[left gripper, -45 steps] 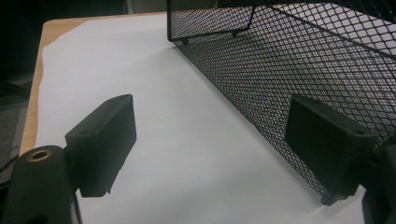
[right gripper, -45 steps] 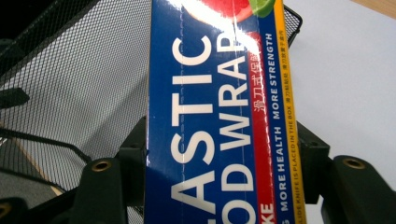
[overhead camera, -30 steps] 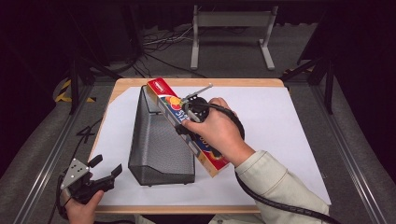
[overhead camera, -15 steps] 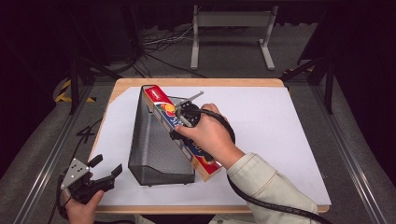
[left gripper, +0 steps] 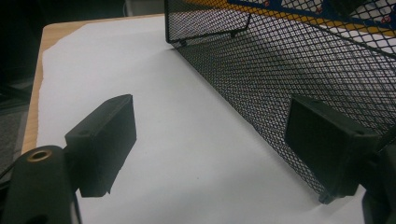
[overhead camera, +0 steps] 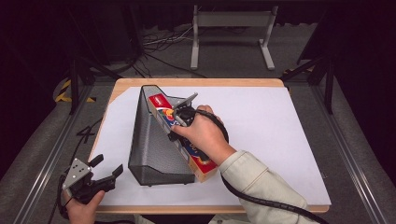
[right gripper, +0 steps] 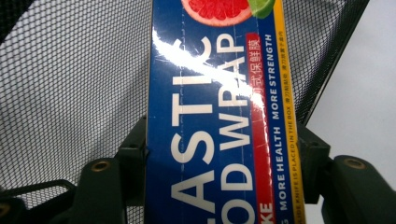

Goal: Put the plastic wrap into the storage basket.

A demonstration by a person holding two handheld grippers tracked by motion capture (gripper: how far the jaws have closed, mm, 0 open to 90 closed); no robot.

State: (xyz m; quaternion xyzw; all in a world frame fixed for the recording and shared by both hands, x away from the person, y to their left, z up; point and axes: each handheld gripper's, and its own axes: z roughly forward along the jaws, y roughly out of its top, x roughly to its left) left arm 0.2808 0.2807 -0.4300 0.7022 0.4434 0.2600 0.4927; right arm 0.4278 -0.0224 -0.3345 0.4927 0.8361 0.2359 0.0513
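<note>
A black wire-mesh file holder [overhead camera: 154, 140] stands on a sheet of white paper [overhead camera: 271, 140] that covers most of a wooden worktop [overhead camera: 196, 82], and everything here is placed relative to that holder. To its left, near the front corner of the worktop, a hand grips the left tongs [overhead camera: 106, 168], whose two black jaws are spread wide apart and hold nothing. In the left gripper view the same tongs [left gripper: 210, 144] hover just above the paper, one jaw out over the bare sheet and the other close against the holder's mesh side wall [left gripper: 280, 70]; whether that jaw touches the mesh cannot be told. Against the holder's right side, tilted and running from its far end toward the near right corner, lies a long blue box of plastic food wrap [overhead camera: 187, 144], with a red end panel and fruit pictures on its face. A hand in a pale sleeve [overhead camera: 261, 186] reaches across this box, holding the right tongs [overhead camera: 180, 116] at its far part. In the right gripper view the right tongs [right gripper: 224, 158] pinch the box [right gripper: 219, 116] by its two long edges, one jaw on each side, with the holder's mesh [right gripper: 70, 84] behind it and white paper to the right.
</note>
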